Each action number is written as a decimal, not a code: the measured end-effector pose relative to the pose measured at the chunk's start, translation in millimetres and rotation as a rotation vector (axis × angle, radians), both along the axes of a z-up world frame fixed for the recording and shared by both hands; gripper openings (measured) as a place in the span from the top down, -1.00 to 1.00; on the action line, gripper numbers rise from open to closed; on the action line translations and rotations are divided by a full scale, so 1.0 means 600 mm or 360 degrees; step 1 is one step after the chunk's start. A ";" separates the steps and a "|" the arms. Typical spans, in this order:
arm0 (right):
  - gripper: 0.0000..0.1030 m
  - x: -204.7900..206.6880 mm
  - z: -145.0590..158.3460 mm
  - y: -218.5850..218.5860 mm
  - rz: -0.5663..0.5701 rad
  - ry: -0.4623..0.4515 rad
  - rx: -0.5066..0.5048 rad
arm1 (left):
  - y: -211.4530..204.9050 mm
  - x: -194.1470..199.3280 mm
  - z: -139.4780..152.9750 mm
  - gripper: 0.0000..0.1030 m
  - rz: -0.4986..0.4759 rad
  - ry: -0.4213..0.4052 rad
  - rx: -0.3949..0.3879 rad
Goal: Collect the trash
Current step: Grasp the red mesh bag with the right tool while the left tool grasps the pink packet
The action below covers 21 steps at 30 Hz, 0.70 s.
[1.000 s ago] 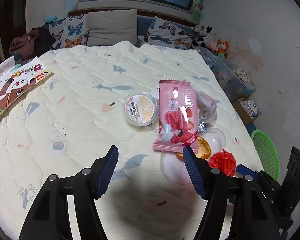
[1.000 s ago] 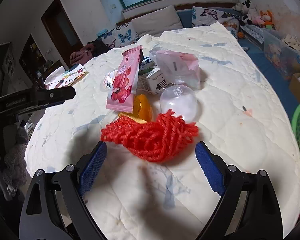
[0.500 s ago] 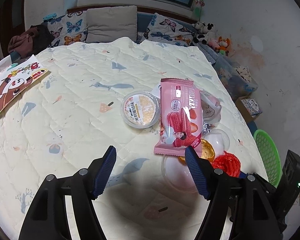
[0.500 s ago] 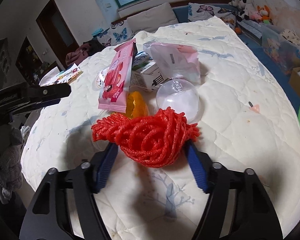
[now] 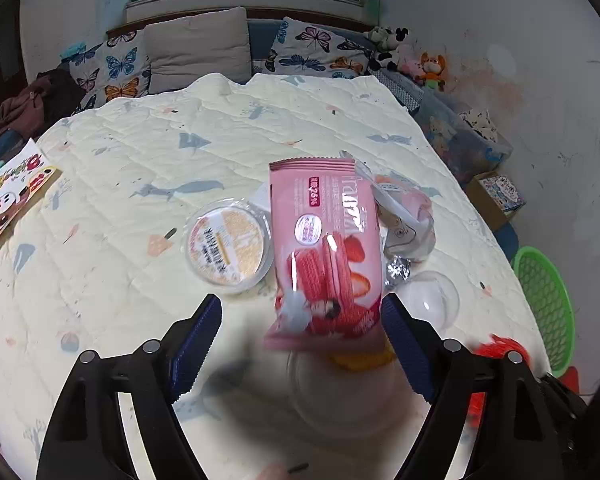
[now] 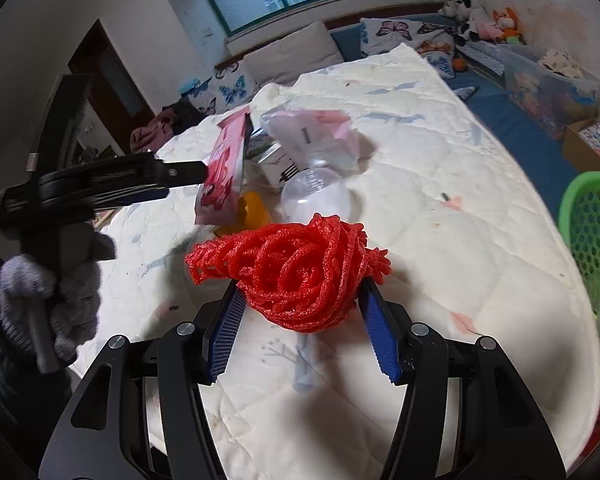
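A pink wafer wrapper (image 5: 324,264) lies on the quilt, its near end between the fingers of my left gripper (image 5: 300,340). The jaws are opening; the right pad is close to the wrapper's edge, the left pad stands well clear. A red foam net (image 6: 296,272) sits between the blue pads of my right gripper (image 6: 302,324). Its jaws are closing and both pads press into the net. In the right wrist view the left gripper (image 6: 196,172) reaches in from the left to the wrapper (image 6: 224,172). The green basket (image 6: 592,248) stands beside the bed at the right.
Beside the wrapper lie a round lidded cup (image 5: 228,252), a clear plastic dome (image 5: 432,300), orange peel (image 5: 360,360), a crumpled bag (image 5: 408,220) and a white carton (image 6: 276,160). A picture book (image 5: 8,196) lies at the quilt's left edge. Pillows line the far end.
My left gripper has moved forward over the wrapper's near end and its jaws have widened. My right gripper's jaws have narrowed onto the red net, which has risen between the pads.
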State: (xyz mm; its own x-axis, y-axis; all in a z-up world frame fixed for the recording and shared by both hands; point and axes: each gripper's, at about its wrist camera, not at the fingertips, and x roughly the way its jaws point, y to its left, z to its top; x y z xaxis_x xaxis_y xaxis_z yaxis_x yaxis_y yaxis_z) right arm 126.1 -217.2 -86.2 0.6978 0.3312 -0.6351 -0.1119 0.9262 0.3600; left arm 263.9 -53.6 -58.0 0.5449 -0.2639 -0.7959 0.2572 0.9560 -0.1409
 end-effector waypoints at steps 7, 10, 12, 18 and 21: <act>-0.13 -0.015 0.003 -0.025 -0.0061 -0.0016 0.0039 | -0.020 0.024 -0.011 -0.70 -0.0027 0.0024 0.0022; -0.13 -0.016 0.000 -0.030 -0.0070 -0.0012 0.0050 | -0.031 0.029 -0.016 -0.73 -0.0054 0.0034 0.0058; -0.13 -0.016 -0.002 -0.033 -0.0073 -0.0007 0.0057 | -0.035 0.031 -0.017 -0.75 -0.0073 0.0039 0.0068; -0.13 -0.017 -0.003 -0.033 -0.0080 -0.0007 0.0068 | -0.046 0.041 -0.024 -0.78 -0.0093 0.0034 0.0125; -0.13 -0.016 -0.003 -0.035 -0.0089 -0.0012 0.0072 | -0.049 0.046 -0.029 -0.78 -0.0096 0.0040 0.0144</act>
State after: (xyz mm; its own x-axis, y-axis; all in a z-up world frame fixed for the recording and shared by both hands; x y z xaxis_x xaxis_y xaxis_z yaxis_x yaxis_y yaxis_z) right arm 116.8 -238.3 -88.0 0.7208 0.3197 -0.6150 -0.0635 0.9140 0.4008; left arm 291.6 -83.1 -75.4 0.5099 -0.2220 -0.8311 0.3124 0.9480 -0.0616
